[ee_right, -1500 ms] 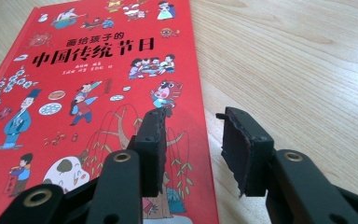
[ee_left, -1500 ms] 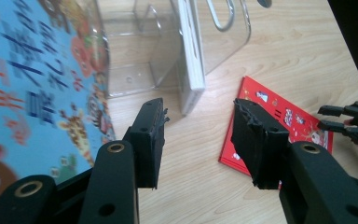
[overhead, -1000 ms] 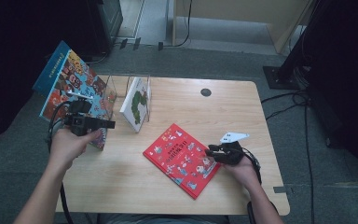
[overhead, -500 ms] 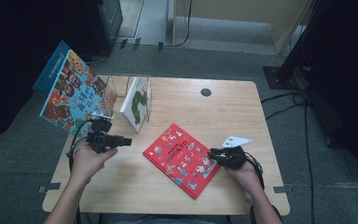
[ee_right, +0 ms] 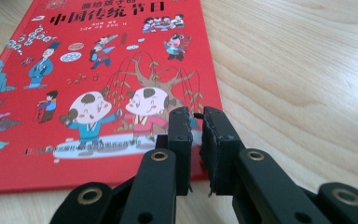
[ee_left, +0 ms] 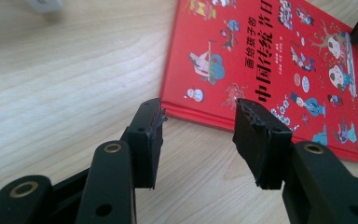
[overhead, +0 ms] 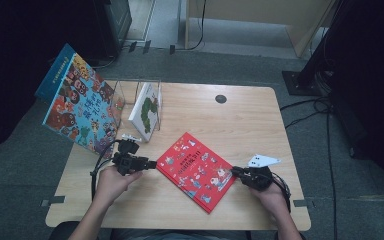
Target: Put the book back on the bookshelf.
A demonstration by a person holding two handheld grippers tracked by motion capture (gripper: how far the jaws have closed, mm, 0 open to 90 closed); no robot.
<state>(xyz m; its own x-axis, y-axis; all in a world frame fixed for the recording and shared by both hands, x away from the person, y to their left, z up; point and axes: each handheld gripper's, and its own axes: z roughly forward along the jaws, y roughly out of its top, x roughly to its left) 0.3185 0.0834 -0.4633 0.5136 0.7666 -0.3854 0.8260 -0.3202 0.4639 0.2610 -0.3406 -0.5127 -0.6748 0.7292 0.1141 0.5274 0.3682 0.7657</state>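
Since the earlier frame the left hand-held gripper [overhead: 150,164] has come down from beside the clear acrylic book stand [overhead: 130,95] to the counter [overhead: 240,115], now level and just short of the left edge of the red hardcover picture book [overhead: 196,170]; its jaws stand apart, released, nothing between them, as the left gripper view confirms, with the book's near edge [ee_left: 200,119] lying just beyond the pads. Right hand-held gripper [overhead: 236,172] has edged inward to the book's right edge; its jaws have just been closing and are nearly together, a thin gap left, the tips over the cover's rim in the right gripper view [ee_right: 195,122]. Whether they pinch the cover I cannot tell. Red book lies flat, skewed, at the middle of the pale wooden counter, between the two grippers. Book stand sits at the counter's far left; a white book with green leaf artwork [overhead: 147,111] stands tilted in its right compartment, and a large blue-spined, colourful picture book [overhead: 77,107] leans against its left side, overhanging the counter edge.
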